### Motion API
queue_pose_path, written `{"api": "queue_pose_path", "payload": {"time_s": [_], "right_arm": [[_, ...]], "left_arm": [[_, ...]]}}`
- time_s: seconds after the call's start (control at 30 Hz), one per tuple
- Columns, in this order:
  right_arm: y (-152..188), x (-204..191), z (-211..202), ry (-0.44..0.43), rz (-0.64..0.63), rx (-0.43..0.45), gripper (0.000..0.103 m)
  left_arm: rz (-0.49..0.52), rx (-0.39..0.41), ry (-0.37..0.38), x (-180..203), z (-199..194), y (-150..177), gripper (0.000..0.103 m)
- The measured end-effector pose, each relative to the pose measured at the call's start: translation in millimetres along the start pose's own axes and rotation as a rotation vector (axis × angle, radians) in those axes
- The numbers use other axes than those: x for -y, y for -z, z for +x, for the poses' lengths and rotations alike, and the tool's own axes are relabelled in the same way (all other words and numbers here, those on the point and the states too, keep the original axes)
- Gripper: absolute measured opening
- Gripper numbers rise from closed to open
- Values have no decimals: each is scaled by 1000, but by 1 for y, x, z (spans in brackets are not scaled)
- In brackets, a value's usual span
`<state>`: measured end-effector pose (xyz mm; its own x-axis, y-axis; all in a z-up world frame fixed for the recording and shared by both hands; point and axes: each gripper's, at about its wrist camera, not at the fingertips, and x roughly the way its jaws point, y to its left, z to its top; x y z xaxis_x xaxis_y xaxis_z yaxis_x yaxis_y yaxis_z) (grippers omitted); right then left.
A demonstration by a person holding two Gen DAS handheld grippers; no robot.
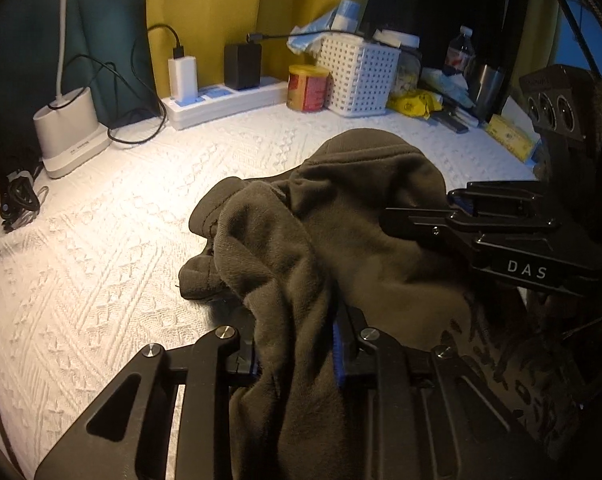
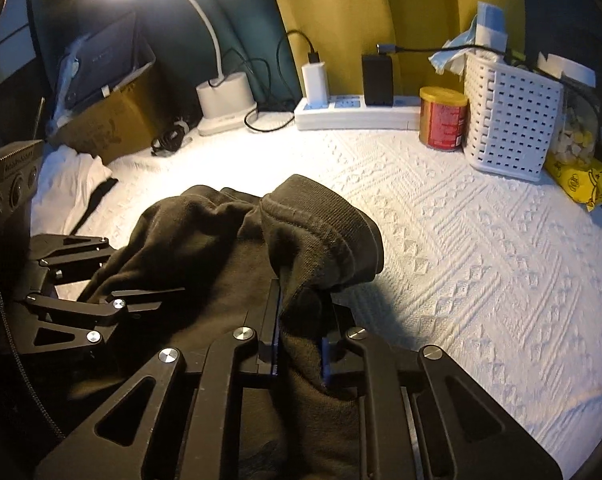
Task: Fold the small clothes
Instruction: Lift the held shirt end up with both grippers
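The dark olive garment (image 1: 341, 216) lies bunched on the white textured cloth (image 1: 121, 248) that covers the counter — part of it rests there, part is gathered up into both tongs. The left tongs (image 1: 297, 344) are closed on a thick fold of the fabric, which spills between the blue-edged pads and hangs over the black linkage toward the camera. The right tongs (image 2: 301, 336) are likewise clamped on the garment, just below its ribbed cuff (image 2: 333, 220), which stands up and curls over ahead of the fingertips. In the left view the right tongs reach in from the right edge and meet the cloth's far side; in the right view the left tongs come in from the left — the two grips sit near each other on the same bundle. Behind it stand a white basket (image 2: 509, 112), a red can (image 2: 443, 118) and a power strip (image 2: 357, 114).
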<state>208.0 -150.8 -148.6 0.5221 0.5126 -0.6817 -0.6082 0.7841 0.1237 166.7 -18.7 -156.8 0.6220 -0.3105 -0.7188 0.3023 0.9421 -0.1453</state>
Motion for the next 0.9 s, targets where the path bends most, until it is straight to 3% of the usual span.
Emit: {"api": "queue_pose_path", "payload": {"time_s": [0.57, 0.9], "right_arm": [[-8, -30, -71, 9, -15, 143, 16], [-8, -56, -123, -3, -45, 249, 15]], "left_arm": [[-27, 172, 17, 12, -58, -1, 22], [18, 281, -3, 31, -101, 4, 21]]}}
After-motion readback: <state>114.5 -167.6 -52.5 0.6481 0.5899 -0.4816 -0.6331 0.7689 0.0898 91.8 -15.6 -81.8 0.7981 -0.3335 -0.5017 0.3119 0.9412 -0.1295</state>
